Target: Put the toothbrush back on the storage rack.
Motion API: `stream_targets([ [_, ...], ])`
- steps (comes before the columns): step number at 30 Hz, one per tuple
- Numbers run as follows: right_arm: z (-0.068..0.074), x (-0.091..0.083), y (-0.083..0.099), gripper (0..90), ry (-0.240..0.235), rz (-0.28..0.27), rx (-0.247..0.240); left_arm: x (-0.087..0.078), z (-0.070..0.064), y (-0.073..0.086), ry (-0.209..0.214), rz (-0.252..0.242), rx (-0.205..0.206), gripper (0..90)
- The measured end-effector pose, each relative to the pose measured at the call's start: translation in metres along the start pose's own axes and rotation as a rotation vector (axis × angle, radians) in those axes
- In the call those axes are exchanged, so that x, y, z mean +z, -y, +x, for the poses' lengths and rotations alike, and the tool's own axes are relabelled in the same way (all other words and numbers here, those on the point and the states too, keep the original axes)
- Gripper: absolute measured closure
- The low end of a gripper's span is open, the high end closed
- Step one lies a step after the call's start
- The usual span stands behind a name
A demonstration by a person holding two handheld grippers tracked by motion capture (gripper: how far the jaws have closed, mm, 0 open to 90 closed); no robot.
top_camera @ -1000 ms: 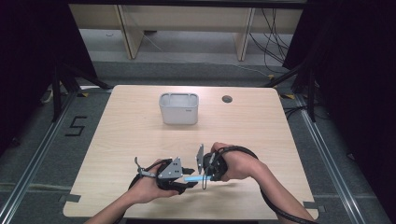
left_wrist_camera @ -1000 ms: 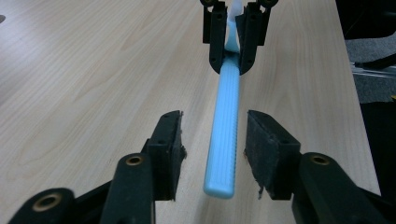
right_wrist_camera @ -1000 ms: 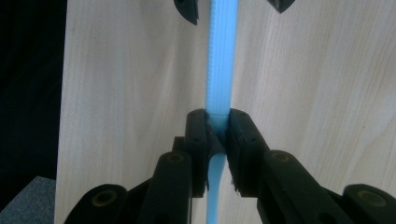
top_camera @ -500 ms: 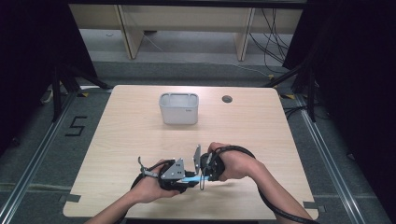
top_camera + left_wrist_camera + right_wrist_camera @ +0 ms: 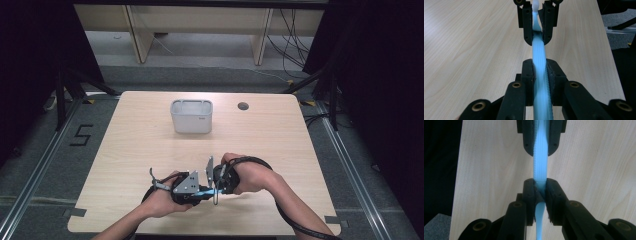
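Where it is: we've got the blue ribbed handle (image 5: 539, 57) low in the high view, just under centre, held above the counter (image 5: 150, 150) between both hands.
Left claw (image 5: 539, 75): pinched on one end of the handle.
Right claw (image 5: 539, 191): pinched on the other end, where it narrows to a thin neck.
Step in hand: looks to us like a hand-to-hand pass, probably bound for the white bin (image 5: 192, 116) up top.
Doing it well: we'd keep both claws in line, no twisting, and let only one go once the other grip feels solid.
Hard to see: the tip past the claws is cut off, so toothbrush is our guess. Inside of the bin is unreadable.
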State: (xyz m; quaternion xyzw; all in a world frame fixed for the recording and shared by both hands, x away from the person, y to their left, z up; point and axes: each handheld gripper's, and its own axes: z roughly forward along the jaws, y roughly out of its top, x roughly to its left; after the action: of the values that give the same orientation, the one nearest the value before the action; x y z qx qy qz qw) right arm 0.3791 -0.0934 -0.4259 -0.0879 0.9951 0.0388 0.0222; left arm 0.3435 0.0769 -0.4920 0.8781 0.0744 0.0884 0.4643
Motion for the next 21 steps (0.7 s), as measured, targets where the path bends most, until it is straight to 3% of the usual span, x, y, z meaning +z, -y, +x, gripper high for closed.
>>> stream_targets([
  [5,0.001,-0.003,0.0,76.9,0.013,-0.004,0.042,-0.002,0.001,0.001,-0.007,-0.019,-0.011,78.0],
  [8,-0.001,-0.007,0.003,69.9,0.033,-0.039,0.079,-0.005,0.002,0.003,-0.022,-0.031,-0.021,78.0],
  [9,-0.002,-0.012,0.007,65.8,0.051,-0.087,0.102,-0.007,0.003,0.004,-0.034,-0.035,-0.025,78.0],
  [10,0.0,-0.014,0.009,64.0,0.058,-0.096,0.143,-0.008,0.003,0.005,-0.037,-0.035,-0.029,78.0],
  [11,0.0,-0.014,0.009,64.0,0.058,-0.096,0.143,-0.009,0.004,0.006,-0.046,-0.044,-0.041,78.0],
  [12,-0.001,-0.015,0.011,62.6,0.079,-0.146,0.15,-0.012,0.005,0.008,-0.063,-0.039,-0.041,78.0],
  [13,0.002,-0.022,0.019,58.4,0.122,-0.228,0.207,-0.014,0.005,0.01,-0.081,-0.052,-0.051,78.0],
  [14,0.005,-0.026,0.023,57.0,0.136,-0.253,0.262,-0.016,0.007,0.012,-0.094,-0.061,-0.054,78.0],
  [15,0.007,-0.027,0.025,56.7,0.156,-0.289,0.287,-0.018,0.008,0.014,-0.105,-0.068,-0.058,78.0],
  [16,0.007,-0.027,0.025,56.7,0.156,-0.289,0.287,-0.02,0.008,0.016,-0.131,-0.086,-0.058,78.0],
  [17,0.008,-0.029,0.029,56.0,0.185,-0.364,0.27,-0.023,0.009,0.019,-0.149,-0.104,-0.073,78.0],
  [18,0.015,-0.032,0.038,54.6,0.242,-0.485,0.302,-0.027,0.01,0.022,-0.175,-0.119,-0.082,78.0],
  [19,0.015,-0.032,0.038,54.6,0.242,-0.485,0.302,-0.03,0.01,0.025,-0.193,-0.135,-0.099,78.0],
  [20,0.02,-0.031,0.048,53.6,0.287,-0.573,0.371,-0.033,0.011,0.027,-0.21,-0.149,-0.108,78.0],
  [21,0.021,-0.03,0.051,53.3,0.298,-0.599,0.385,-0.035,0.012,0.029,-0.23,-0.164,-0.117,78.0],
])
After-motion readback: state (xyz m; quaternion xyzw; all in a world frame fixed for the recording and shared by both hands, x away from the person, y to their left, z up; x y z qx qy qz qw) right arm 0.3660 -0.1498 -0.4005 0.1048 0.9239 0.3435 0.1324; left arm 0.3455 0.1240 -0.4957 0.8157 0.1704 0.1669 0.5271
